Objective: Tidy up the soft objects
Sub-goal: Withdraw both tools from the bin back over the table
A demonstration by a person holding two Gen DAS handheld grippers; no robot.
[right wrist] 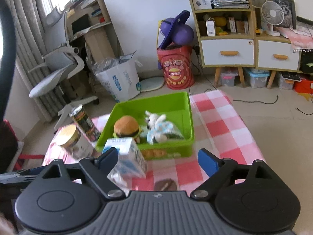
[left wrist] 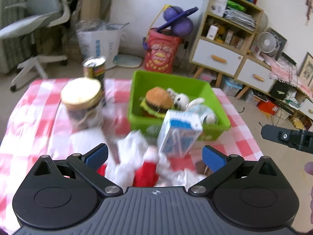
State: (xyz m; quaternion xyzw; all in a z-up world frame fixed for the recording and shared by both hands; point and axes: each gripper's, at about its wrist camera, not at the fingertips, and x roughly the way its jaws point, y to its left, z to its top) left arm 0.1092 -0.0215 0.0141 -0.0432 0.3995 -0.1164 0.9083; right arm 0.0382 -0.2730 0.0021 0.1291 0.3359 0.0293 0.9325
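Note:
A green bin point(left wrist: 176, 82) point(right wrist: 176, 101) on the checked tablecloth holds a plush burger point(left wrist: 158, 99) point(right wrist: 126, 126) and a white and pale blue plush toy point(left wrist: 195, 105) point(right wrist: 160, 127). A red and white soft toy point(left wrist: 140, 160) lies blurred on the cloth right under my open left gripper point(left wrist: 154, 154), between its fingers. My right gripper point(right wrist: 158, 159) is open and empty, in front of the bin. A blue and white carton point(left wrist: 180, 131) point(right wrist: 127, 156) stands against the bin's near wall.
A gold-lidded jar point(left wrist: 82, 103) point(right wrist: 72, 141) and a tall can point(left wrist: 94, 67) point(right wrist: 85, 123) stand left of the bin. A small brown round thing point(right wrist: 165, 184) lies on the cloth near the right gripper. Chair, shelves and a red hamper stand beyond the table.

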